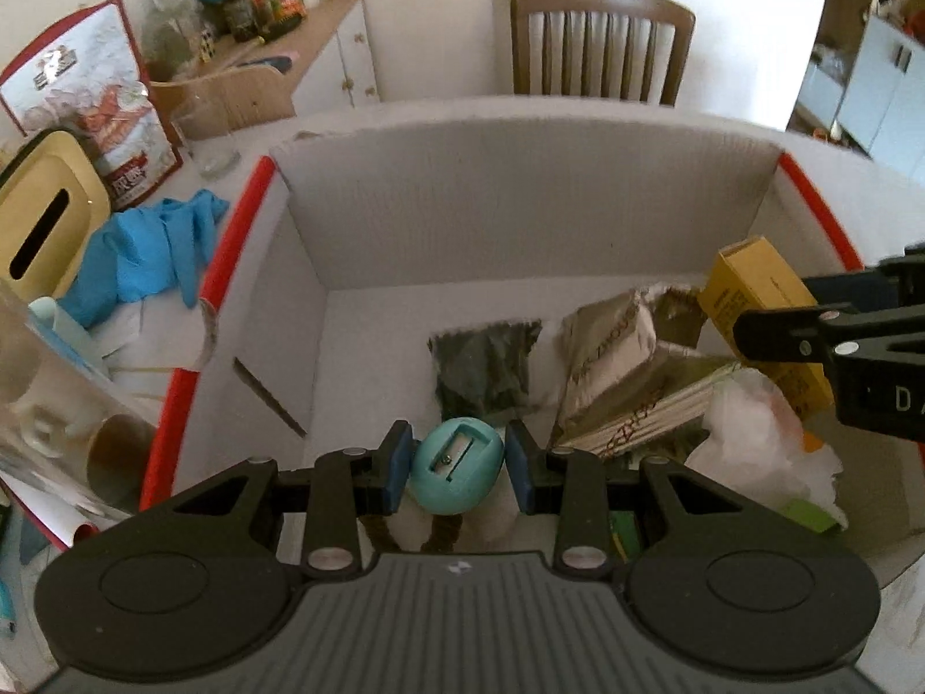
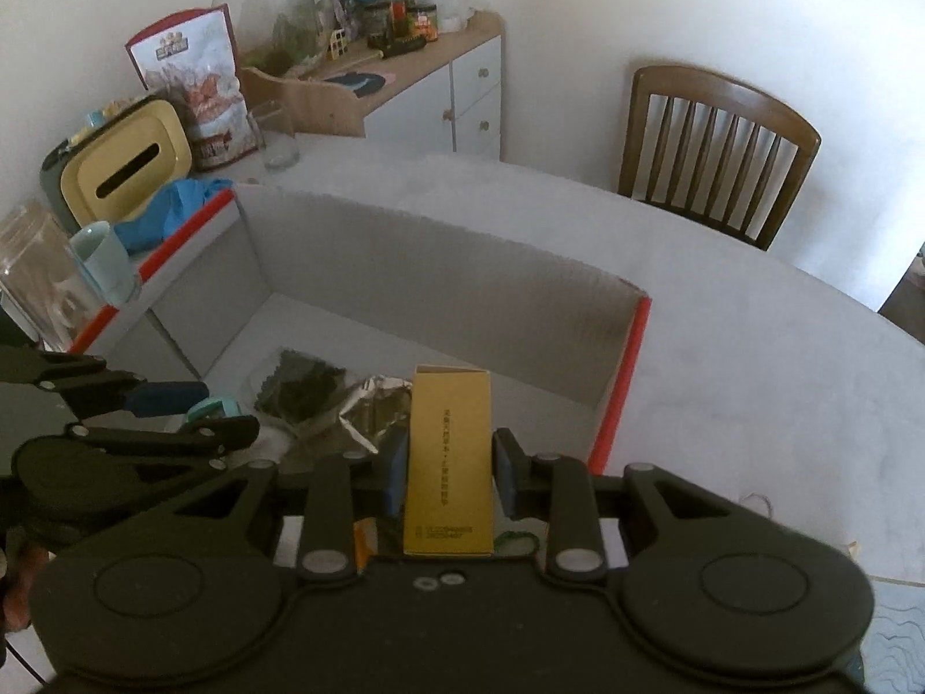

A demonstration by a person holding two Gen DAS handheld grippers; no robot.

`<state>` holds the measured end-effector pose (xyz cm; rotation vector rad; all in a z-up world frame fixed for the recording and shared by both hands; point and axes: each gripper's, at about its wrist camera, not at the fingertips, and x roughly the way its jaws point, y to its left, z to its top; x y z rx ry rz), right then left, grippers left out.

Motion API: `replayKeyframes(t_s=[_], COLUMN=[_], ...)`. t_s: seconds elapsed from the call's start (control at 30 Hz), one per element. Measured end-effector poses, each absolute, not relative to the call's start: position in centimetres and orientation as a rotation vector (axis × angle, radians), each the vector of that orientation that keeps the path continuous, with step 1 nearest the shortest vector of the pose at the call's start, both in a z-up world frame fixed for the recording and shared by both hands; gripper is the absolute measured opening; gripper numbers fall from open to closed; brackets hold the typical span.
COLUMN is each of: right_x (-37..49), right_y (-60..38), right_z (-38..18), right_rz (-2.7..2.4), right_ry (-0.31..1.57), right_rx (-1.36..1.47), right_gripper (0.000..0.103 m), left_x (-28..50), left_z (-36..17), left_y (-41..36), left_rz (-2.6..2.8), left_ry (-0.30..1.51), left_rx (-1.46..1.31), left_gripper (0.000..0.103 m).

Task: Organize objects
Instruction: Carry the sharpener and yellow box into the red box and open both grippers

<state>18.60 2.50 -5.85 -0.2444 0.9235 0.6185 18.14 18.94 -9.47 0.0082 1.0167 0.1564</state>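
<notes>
Both hands are over the cardboard box (image 1: 520,202) now, each carrying something. Closest in, the left gripper (image 1: 459,465) has its jaws narrowed onto a teal egg-shaped pencil sharpener (image 1: 454,471), blade slot facing the camera, a blue pad pressing each side. Right below it, something brown and twisted shows on the box floor; I can't tell what it is.

Over on the other side, the right gripper (image 2: 445,462) is clamped on a yellow carton (image 2: 448,462), held by its long sides with the far end sticking out well past the fingertips.

Just ahead of the sharpener lies a dark packet (image 1: 483,367), and to the right of it a heap of silvery wrappers (image 1: 613,358) and a white plastic bag (image 1: 757,434). To the left and ahead of the left gripper, the box floor is bare.

So the advice: the sharpener is round and will likely roll, so it wants to go low, nearly touching the floor, before the jaws part, ideally nudged against the dark packet or a wall. The carton is better laid flat on the pile beneath it than dropped on end. The two grippers are near each other, so one release at a time looks safer.

Beyond the box, outside its left wall, blue gloves (image 1: 150,254), a tissue box (image 1: 46,225) and a glass (image 1: 205,133); farthest off, a wooden chair (image 1: 601,46).
</notes>
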Motion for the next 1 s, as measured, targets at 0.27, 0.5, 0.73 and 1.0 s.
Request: replayKeyframes(t_s=[0.27,0.5,0.73,1.0], right_x=[18.6,18.7,17.8,16.2], right_y=[2.8,2.1,1.1,-0.4], right_z=[-6.1,-5.2,-4.3,-2.7], right_rz=[0.627,0.653,0.696,0.737], right_ry=[0.929,0.921,0.913,0.88], right_rx=[-0.247,-0.212,-0.183,-0.13], right_gripper=[0.032,0.035,0.043,0.059], left_x=[19.0,18.7,17.8,15.8], left_z=[-10.5,-10.3,-9.3,-7.3], left_y=[18.5,18.5,18.8,18.4], left_rz=[0.127,0.109,0.114,0.113], left_ry=[1.083,1.091,1.049,0.988], left_rx=[0.035,0.022,-0.008,-0.022], left_gripper=[0.034,0.038,0.059,0.066])
